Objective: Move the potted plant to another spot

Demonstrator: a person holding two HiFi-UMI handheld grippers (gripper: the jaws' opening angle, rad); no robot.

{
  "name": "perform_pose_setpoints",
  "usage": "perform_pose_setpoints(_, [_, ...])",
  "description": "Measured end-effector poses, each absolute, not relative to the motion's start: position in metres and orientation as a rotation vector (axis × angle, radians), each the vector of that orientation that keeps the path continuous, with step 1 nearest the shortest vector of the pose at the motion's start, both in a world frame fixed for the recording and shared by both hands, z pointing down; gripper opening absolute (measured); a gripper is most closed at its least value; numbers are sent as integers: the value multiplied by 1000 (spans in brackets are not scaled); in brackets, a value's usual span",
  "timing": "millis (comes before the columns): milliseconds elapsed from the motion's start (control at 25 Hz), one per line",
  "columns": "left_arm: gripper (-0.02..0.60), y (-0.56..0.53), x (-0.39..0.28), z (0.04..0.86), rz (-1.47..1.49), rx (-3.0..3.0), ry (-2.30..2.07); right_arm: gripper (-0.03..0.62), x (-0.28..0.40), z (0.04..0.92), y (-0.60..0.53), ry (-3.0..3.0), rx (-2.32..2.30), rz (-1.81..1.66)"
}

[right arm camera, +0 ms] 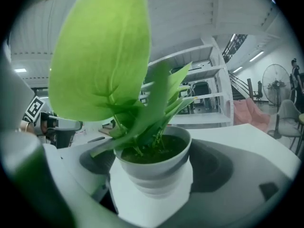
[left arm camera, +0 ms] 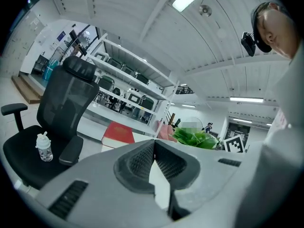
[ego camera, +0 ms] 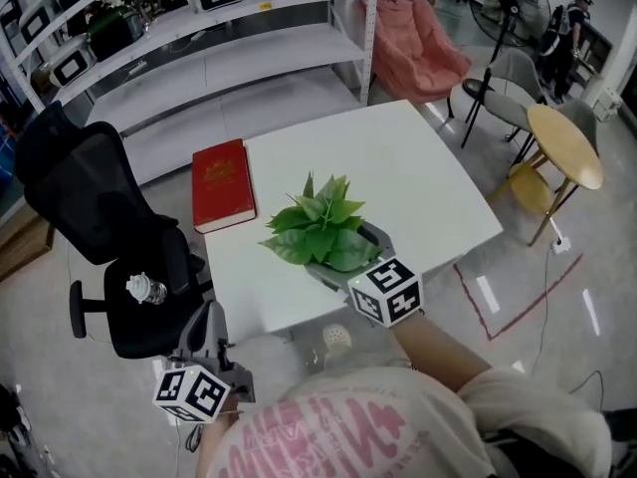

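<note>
White table (ego camera: 418, 167) in a workroom, red book (ego camera: 222, 184) on its left side. The plant (ego camera: 320, 229) sits near the front edge, with the right tongs (right arm camera: 152, 170) hugging its pot (right arm camera: 153, 163) on both sides. The left tongs (left arm camera: 154, 146) are pinched together on nothing, off by the chair (ego camera: 100, 217). Looks grabbed to me; the carry and set-down are still to do.

Head view, centre: the green leafy potted plant (ego camera: 320, 229) has its white pot (right arm camera: 152, 167) largely covered by foliage and by the marker cube (ego camera: 386, 290) of the right gripper (ego camera: 350, 259); that gripper's jaws are mostly concealed. Cover markings on the red hardback book (ego camera: 222, 184): too small to read. Right gripper view, upper left: one leaf blurred. Left gripper view, centre right: pot hidden behind the left gripper (left arm camera: 154, 146).
</note>
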State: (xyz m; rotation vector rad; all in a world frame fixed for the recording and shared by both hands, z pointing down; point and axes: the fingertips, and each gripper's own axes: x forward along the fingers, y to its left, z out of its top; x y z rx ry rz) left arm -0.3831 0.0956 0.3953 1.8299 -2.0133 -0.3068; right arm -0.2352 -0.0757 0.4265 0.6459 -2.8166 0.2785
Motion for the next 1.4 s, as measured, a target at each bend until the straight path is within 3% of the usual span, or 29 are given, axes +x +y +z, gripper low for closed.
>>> perform_pose_setpoints(880, [3, 133, -300, 398, -267, 2025, -1767, 499, -128, 386, 11, -2835, 946, 270])
perform_pose_setpoints(1400, [3, 110, -248, 420, -239, 2048, -1629, 499, -78, 387, 7, -2807, 1052, 278])
